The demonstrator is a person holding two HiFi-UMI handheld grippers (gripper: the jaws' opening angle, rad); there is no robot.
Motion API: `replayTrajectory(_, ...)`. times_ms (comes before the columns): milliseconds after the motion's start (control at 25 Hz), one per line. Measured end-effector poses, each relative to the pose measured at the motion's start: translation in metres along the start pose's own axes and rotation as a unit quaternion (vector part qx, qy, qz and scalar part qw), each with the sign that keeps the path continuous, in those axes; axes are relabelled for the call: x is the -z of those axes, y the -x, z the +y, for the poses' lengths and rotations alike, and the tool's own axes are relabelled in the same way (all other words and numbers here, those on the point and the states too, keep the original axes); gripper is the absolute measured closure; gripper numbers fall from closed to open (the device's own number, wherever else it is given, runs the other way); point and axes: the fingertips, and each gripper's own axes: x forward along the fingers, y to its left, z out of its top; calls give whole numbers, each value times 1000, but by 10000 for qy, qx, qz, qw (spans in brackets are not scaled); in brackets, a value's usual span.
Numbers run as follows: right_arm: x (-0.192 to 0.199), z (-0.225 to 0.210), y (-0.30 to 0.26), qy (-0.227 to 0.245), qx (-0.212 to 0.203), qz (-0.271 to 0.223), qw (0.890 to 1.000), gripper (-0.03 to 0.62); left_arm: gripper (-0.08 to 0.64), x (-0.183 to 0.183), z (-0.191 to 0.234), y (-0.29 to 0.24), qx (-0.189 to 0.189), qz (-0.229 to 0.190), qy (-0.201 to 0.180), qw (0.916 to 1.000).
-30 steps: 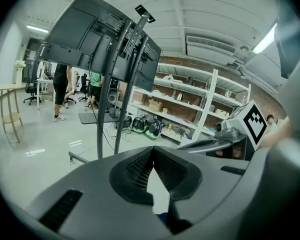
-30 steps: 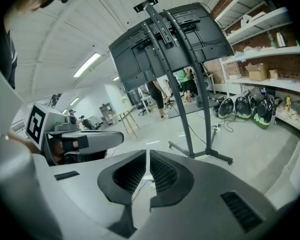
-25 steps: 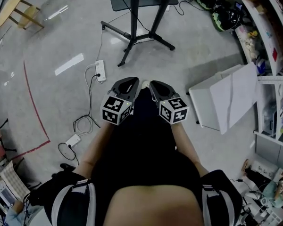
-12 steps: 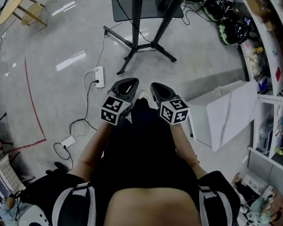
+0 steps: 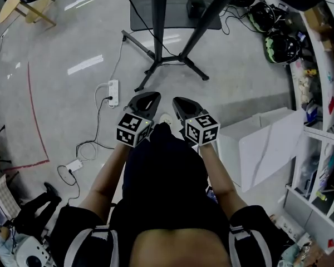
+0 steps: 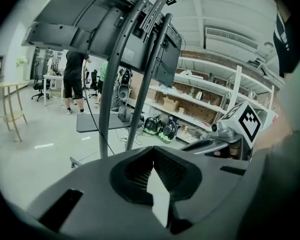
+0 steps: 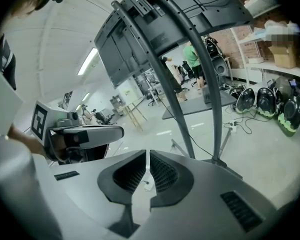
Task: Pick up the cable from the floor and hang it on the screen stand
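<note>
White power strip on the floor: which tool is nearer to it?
Left. In the head view the left tool sits just right of the power strip; the right tool is farther right still.

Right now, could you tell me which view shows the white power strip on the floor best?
The head view: the power strip lies on the floor, left of the screen stand. Both gripper views aim higher, at the stand; I cannot make it out there.
</note>
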Motion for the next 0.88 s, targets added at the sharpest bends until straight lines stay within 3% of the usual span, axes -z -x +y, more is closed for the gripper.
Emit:
replayTrajectory(320,-2,-50,-42,225,58,308,9993,566,552,8,28,-42,64,179,-83,9998)
replayTrajectory(560,4,-87,-72,594,422,285,9969,566,552,29,50,-64,89,270,-120,9995)
replayTrajectory(880,40,-100,-123,1781,335,654,9813,566,552,86,77,-85,196,560,-85,9982)
